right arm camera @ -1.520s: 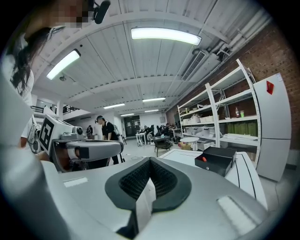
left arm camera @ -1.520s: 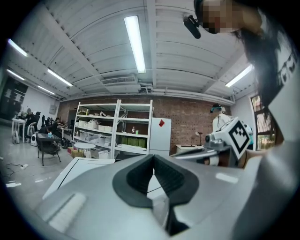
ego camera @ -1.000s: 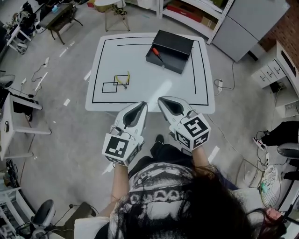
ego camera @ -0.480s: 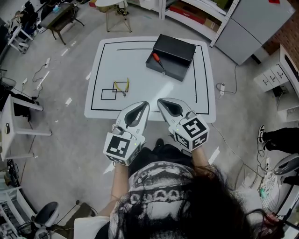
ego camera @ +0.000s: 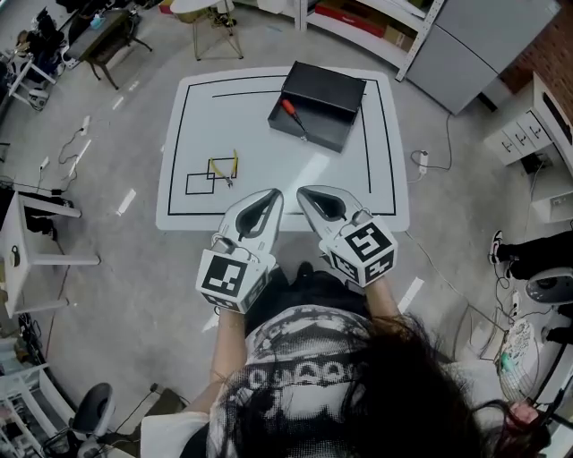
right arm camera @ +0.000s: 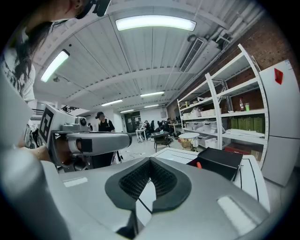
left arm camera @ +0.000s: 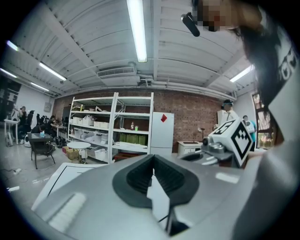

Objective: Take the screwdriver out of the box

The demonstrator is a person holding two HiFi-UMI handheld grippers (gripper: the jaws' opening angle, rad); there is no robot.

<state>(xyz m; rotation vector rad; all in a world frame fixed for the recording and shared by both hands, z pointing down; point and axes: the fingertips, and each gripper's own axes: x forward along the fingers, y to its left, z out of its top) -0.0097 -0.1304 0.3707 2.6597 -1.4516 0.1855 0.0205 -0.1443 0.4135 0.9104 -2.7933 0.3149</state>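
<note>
A black box (ego camera: 320,100) stands open at the far right of the white table (ego camera: 197,206). The red-handled screwdriver (ego camera: 291,114) lies in its front tray. In the right gripper view the box (right arm camera: 221,161) is ahead on the right, and the red handle (right arm camera: 198,165) peeks out at its left edge. My left gripper (ego camera: 274,195) and right gripper (ego camera: 303,191) hover side by side over the table's near edge, far from the box. Both are shut with nothing between the jaws. The jaw tips meet in the left gripper (left arm camera: 152,158) view and in the right gripper (right arm camera: 150,161) view.
Yellow-handled pliers (ego camera: 229,167) lie by two small outlined squares (ego camera: 211,175) on the table's left. A black line frames the tabletop. Shelving (ego camera: 358,22) and a grey cabinet (ego camera: 479,45) stand beyond the table, a round stool (ego camera: 208,11) behind it. Cables lie on the floor at the right.
Both grippers have moved forward toward the table's near edge, still side by side and shut. The box and the screwdriver have not moved on the table.
</note>
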